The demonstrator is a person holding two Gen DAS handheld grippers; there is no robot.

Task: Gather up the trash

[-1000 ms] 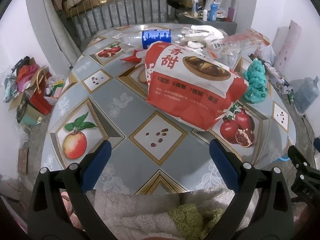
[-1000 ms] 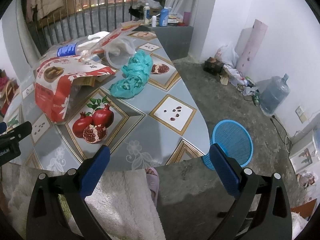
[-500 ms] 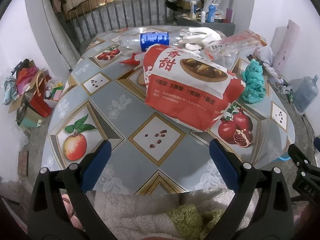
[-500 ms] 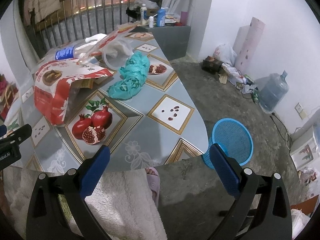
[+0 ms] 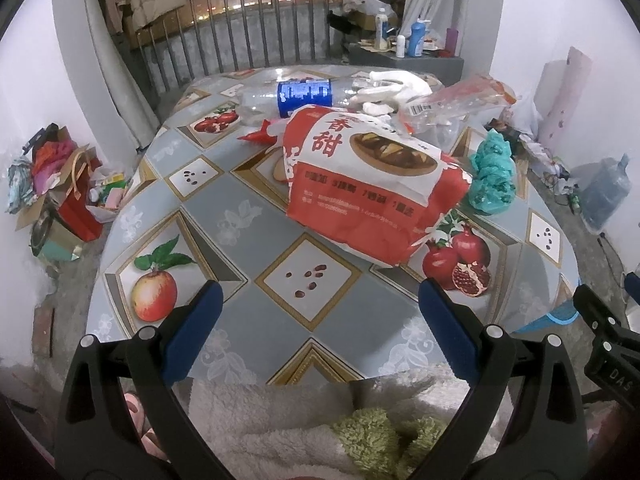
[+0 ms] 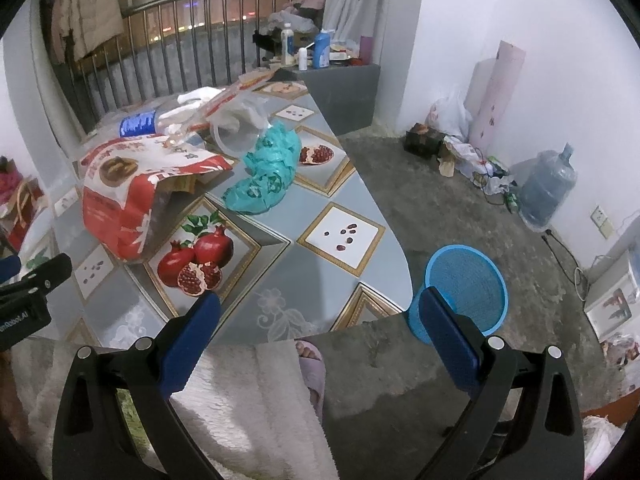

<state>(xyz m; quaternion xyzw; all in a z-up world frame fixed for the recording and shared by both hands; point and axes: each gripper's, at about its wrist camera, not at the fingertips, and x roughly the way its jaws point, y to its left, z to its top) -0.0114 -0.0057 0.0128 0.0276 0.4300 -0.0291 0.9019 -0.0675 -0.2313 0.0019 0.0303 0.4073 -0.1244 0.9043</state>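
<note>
A big red-and-white snack bag [image 5: 372, 184] [image 6: 132, 184] lies in the middle of the fruit-patterned table [image 5: 256, 240] [image 6: 304, 200]. Behind it rest a clear bottle with a blue label [image 5: 304, 94] [image 6: 138, 124], white crumpled wrapping [image 5: 392, 84] and a clear plastic bag [image 5: 456, 100] [image 6: 236, 128]. A crumpled teal bag [image 5: 490, 176] [image 6: 268, 172] lies to the right. My left gripper [image 5: 316, 320] is open at the table's near edge, holding nothing. My right gripper [image 6: 318, 320] is open over the table's right corner. A blue mesh waste basket [image 6: 466, 288] stands on the floor.
A fleecy white garment on the person's lap [image 5: 304, 420] [image 6: 240, 400] fills the near foreground. Bags and boxes [image 5: 56, 184] are piled on the floor at left. A water jug [image 6: 548, 188] and clutter sit by the right wall. A metal railing [image 5: 240, 48] runs behind the table.
Both grippers have drawn back and risen slightly, so the table and trash look a little farther away. Both stay open and nothing on the table has moved.
</note>
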